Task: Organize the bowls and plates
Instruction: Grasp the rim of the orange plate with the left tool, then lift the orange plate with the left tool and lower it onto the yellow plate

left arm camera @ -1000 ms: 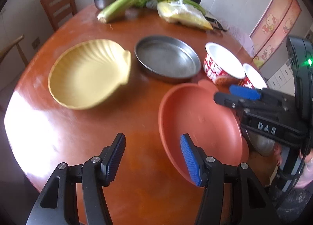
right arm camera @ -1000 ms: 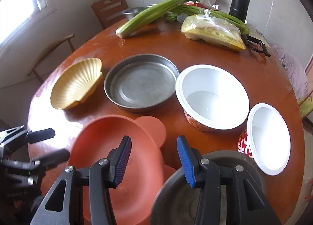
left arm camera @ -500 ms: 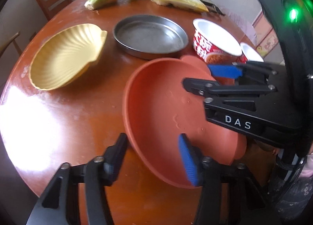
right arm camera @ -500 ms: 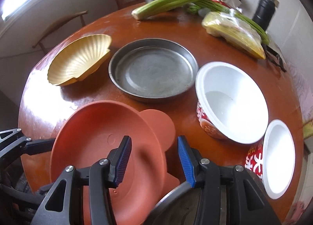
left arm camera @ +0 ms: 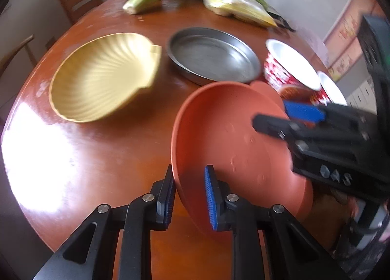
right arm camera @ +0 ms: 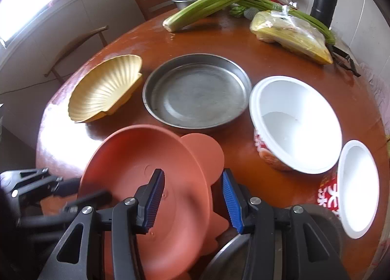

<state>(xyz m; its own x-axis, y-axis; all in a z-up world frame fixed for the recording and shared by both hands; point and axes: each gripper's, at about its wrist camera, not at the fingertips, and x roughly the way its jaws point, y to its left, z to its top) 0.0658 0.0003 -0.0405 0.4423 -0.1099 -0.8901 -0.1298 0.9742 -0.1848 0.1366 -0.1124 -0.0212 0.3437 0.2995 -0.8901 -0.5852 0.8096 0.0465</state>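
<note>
Left hand-held gripper (left arm camera: 189, 192) has just closed onto the near rim of the tilted terracotta-orange round plastic plate (left arm camera: 226, 138). Right hand-held gripper (right arm camera: 192, 200) clamps its opposite rim. Behind the plate, yellow shell-shaped dish (left arm camera: 102, 78), round steel pan (left arm camera: 212, 56) and two white-lined red bowls (right arm camera: 295, 124) lie unstacked on the counter (left arm camera: 97, 148).

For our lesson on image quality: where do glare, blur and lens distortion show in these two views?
Left wrist: window glare whitens the table; the shell dish and right gripper are motion-blurred. Right wrist: sharper, the window blown out. Both: fisheye bending, dark corners.
</note>
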